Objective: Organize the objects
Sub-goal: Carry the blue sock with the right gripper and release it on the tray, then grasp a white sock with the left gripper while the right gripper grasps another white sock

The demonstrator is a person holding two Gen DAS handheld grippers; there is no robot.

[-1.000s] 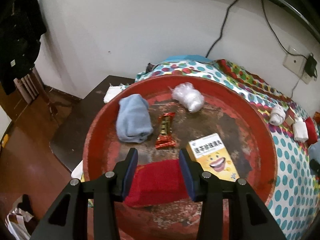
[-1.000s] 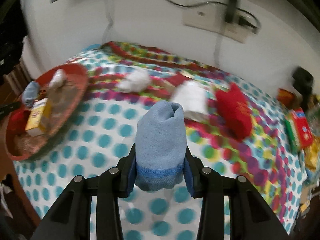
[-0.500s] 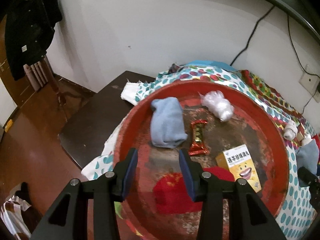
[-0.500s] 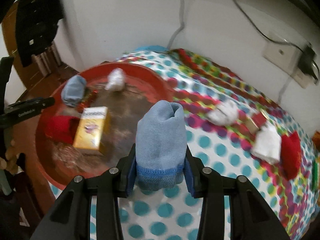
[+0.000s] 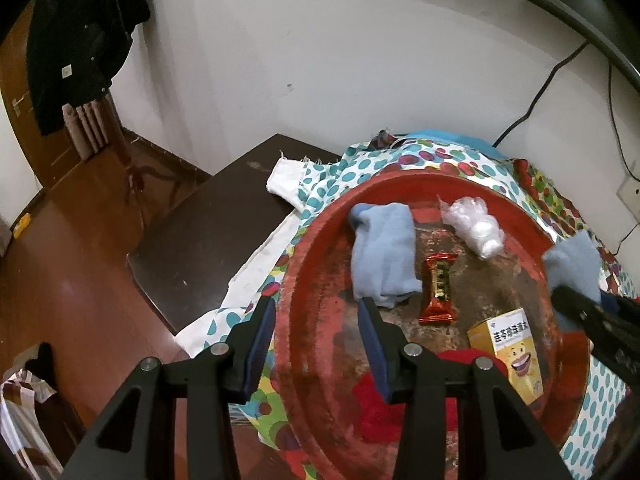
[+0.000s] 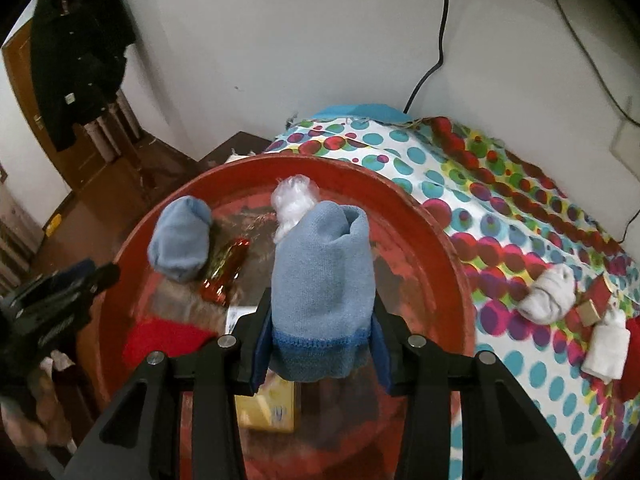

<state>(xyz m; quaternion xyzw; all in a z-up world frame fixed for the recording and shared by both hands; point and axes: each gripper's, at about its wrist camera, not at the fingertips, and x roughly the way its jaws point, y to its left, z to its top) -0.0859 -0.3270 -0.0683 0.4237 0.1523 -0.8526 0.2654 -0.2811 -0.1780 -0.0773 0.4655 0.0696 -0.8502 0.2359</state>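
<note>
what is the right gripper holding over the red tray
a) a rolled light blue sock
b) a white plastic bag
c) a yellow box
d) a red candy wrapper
a: in the right wrist view a rolled light blue sock sits between the pads of the right gripper above the red tray, though the jaws are starting to open; the yellow box, candy wrapper and plastic bag lie in the tray.

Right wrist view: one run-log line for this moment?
right gripper: opening, rolled blue sock between pads | over red tray | left gripper: open, nothing held
</note>
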